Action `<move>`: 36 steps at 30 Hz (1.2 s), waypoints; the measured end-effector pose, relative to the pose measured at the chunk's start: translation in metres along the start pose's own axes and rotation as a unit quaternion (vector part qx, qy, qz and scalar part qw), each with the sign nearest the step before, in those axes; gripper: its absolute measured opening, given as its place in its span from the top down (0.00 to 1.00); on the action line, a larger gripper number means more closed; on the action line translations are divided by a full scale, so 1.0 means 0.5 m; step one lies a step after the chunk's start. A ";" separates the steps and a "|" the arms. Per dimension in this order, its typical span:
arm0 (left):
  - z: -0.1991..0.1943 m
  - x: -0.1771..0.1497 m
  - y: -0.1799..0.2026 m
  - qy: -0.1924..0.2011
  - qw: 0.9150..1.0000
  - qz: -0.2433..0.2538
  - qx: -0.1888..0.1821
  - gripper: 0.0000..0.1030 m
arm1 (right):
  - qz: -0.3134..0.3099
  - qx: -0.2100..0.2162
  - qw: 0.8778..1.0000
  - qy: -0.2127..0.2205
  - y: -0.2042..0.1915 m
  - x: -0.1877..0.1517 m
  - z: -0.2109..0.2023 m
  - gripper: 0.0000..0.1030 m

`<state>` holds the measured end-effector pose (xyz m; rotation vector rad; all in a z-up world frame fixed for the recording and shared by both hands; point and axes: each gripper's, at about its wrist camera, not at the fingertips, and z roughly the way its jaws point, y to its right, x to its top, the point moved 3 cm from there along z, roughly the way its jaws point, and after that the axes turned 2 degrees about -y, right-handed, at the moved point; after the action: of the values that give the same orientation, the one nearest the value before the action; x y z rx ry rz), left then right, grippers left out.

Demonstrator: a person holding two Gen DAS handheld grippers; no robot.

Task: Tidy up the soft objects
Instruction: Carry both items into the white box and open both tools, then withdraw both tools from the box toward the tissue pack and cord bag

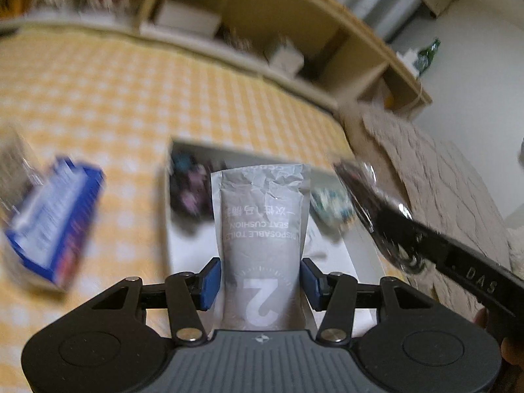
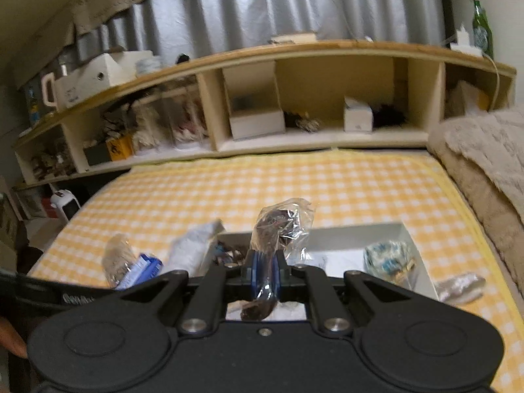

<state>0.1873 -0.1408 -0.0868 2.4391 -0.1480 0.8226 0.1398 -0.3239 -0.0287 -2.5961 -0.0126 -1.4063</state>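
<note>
We've got both grippers loaded over the bed.

L gripper (image 1: 260,283): blue pads (image 1: 209,283) pinching a grey pouch (image 1: 262,229) from both sides, gripped low on its body. Print on it reads upside down in the L wrist cam: "DISPOSABLE TOILET SEAT CUSHION", big "2" near the pads. Pouch stands up between the fingers, crumpled top edge away from the cam. It hangs over the white box (image 1: 347,249). L view is heavily motion-blurred.

R gripper (image 2: 263,276): jaws pressed together on a clear plastic bag (image 2: 281,226) w/ dark brown stuff inside. Bag sticks up past the fingertips; a bit of it also pokes out behind the pads toward the cam. In the L cam we see the same bag at the tip of the R gripper's black finger, over the box's right side.

White box sits on the yellow-white checked sheet (image 2: 327,183). Inside: dark purple/black item (image 1: 190,190) at the left end, light blue patterned bundle (image 2: 389,258) at the right end. Can't tell what either is exactly.

Outside the box:
- blue packet (image 1: 55,226) on the sheet to the left, clear-wrapped item (image 2: 118,255) touching it
- small silvery packet (image 2: 458,286) on the sheet just right of the box
- beige fuzzy blanket (image 2: 484,163) along the right edge of the bed

Behind the bed: wooden headboard shelf (image 2: 294,52) w/ cubbies holding small white boxes + clutter, green bottle (image 2: 481,26) on top at the right end, silver curtain (image 2: 262,3) behind.
</note>
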 end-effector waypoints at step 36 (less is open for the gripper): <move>0.086 -0.037 -0.032 -0.080 0.995 -0.042 0.030 0.21 | 0.077 -0.015 0.990 -0.117 0.045 -0.059 0.077 0.61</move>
<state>0.1992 -0.1521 -0.1336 2.5490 -0.0804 0.6035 0.1578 -0.3372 -0.0774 -2.7056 0.1730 -1.0544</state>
